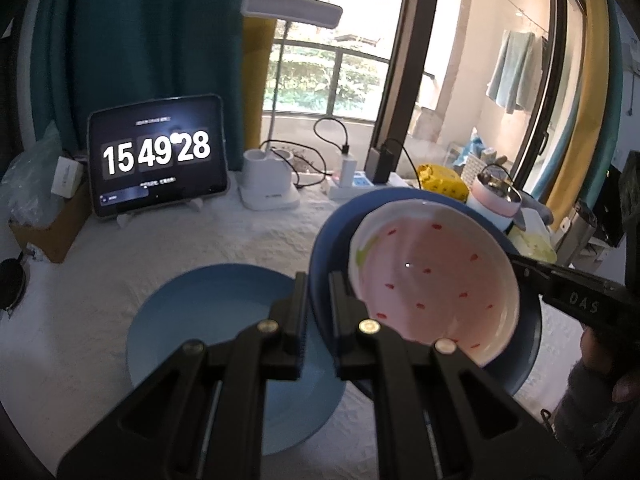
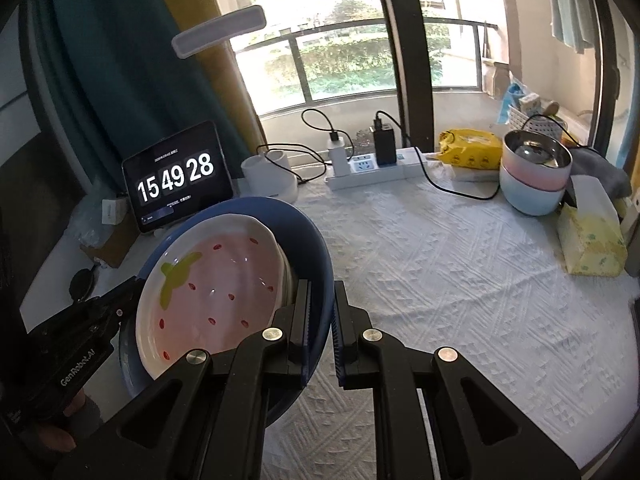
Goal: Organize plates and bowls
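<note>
Blue bowl [image 1: 320,280] rim pinched between both hand-held grippers, strawberry plate [image 1: 432,280] inside.

Light-blue plate [image 1: 192,320] — partly behind tongs

Both grippers [image 1: 318,300] [image 2: 322,312] clamped, fingers near-closed.

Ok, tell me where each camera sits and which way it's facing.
Left wrist: on the left gripper, looking down its fingers at the dark blue plate it clamps, strawberry dish inside, light blue plate beneath; right gripper enters opposite.
Right wrist: on the right gripper, clamping that plate's other rim; left gripper and a hand show.
Shared: plate, dish, tablet clock, desk lamp, white tablecloth.
</note>
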`<state>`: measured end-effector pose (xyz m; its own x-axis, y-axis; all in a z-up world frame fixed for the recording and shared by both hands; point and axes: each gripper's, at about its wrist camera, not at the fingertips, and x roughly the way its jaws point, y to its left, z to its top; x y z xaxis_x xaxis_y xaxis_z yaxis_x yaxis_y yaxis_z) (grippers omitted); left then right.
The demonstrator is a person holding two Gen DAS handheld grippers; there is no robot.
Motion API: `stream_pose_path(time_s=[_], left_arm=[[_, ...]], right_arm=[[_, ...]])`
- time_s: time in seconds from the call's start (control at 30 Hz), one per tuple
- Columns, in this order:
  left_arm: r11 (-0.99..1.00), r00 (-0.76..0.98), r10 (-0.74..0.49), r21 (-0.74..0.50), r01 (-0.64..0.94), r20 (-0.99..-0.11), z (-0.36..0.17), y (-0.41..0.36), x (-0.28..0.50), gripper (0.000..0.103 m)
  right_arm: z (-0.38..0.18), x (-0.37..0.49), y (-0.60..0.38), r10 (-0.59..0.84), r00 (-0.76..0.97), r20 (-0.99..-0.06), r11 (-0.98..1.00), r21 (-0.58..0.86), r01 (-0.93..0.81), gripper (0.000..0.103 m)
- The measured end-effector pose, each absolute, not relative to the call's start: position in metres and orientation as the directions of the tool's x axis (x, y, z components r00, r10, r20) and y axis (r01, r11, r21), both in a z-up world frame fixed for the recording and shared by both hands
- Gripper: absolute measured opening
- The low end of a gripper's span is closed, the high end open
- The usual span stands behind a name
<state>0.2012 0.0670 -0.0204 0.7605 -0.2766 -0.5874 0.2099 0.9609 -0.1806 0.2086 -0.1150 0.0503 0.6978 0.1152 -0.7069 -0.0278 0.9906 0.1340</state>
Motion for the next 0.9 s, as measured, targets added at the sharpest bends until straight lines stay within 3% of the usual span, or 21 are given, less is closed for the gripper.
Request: stream_pose_path(time_s=[0.9], left_arm=[[0.977,0.778,-0.176,-0.203,0.063,-0.604,-0.036,0.145,0.200,0.008]], right_arm=[[0.026,0.243,-0.039,0.200,0.634,-0.747,0.979,0.131,-0.155,0.013]])
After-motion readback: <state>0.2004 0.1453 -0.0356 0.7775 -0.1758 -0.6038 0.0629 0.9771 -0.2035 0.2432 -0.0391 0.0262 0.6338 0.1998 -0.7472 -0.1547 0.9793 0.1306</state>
